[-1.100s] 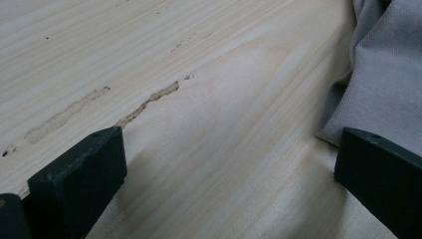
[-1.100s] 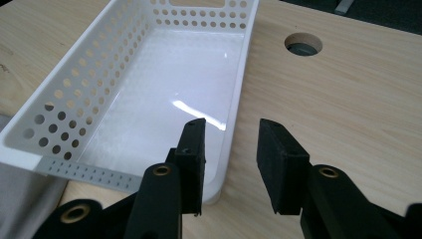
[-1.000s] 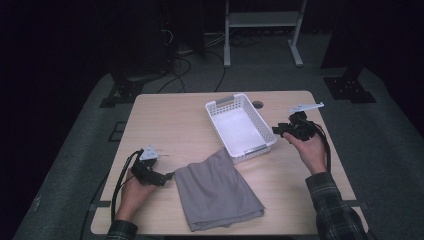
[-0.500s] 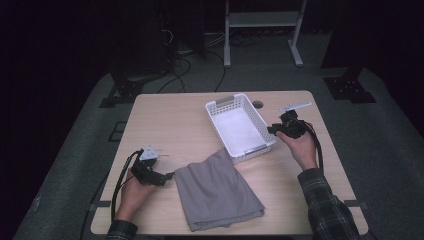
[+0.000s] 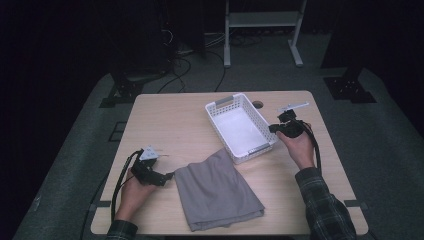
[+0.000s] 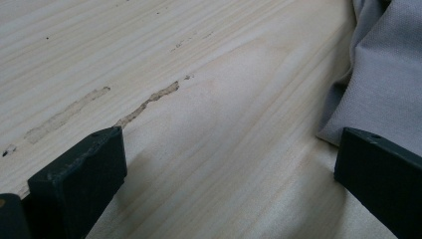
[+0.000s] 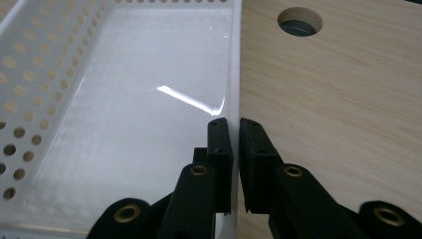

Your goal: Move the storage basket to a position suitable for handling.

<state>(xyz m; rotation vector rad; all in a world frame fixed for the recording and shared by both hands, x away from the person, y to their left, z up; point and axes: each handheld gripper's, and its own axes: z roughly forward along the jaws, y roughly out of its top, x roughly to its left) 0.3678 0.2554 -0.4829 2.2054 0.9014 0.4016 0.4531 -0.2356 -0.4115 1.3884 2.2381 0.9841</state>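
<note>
The left gripper (image 5: 167, 176) sits at about 7 o'clock on the table (image 5: 175, 120), in the person's left hand (image 5: 132, 187). It has not moved since the earlier pictures. Its jaws are wide apart. In the left gripper view there is bare wood between them, and the grey cloth (image 6: 388, 74) lies right by one jaw. I cannot tell if the jaw touches it. Nothing is held.

The grey cloth (image 5: 216, 189) lies near the front edge, at about 6 o'clock. It is spread out with some folds. It looks the same as before.

Next comes the white basket (image 5: 220, 122), a bit past the middle of the table, at about 1 o'clock. It is empty and has small holes in its sides. It stands where it stood before.

The right gripper (image 5: 272, 128) is at about 3 o'clock, in the person's right hand (image 5: 300, 147). A second ago it was a little way off from the basket. Now it has come closer, and its tips are at the basket's right wall. Its jaws have just been closing. In the right gripper view, the right gripper (image 7: 235, 130) has its jaws pressed on the thin wall of the white basket (image 7: 124, 99), one inside and one outside.

Farther off, at about 1 o'clock, is a round hole (image 5: 257, 104) in the table. It shows in the right gripper view as well (image 7: 300, 21).
</note>
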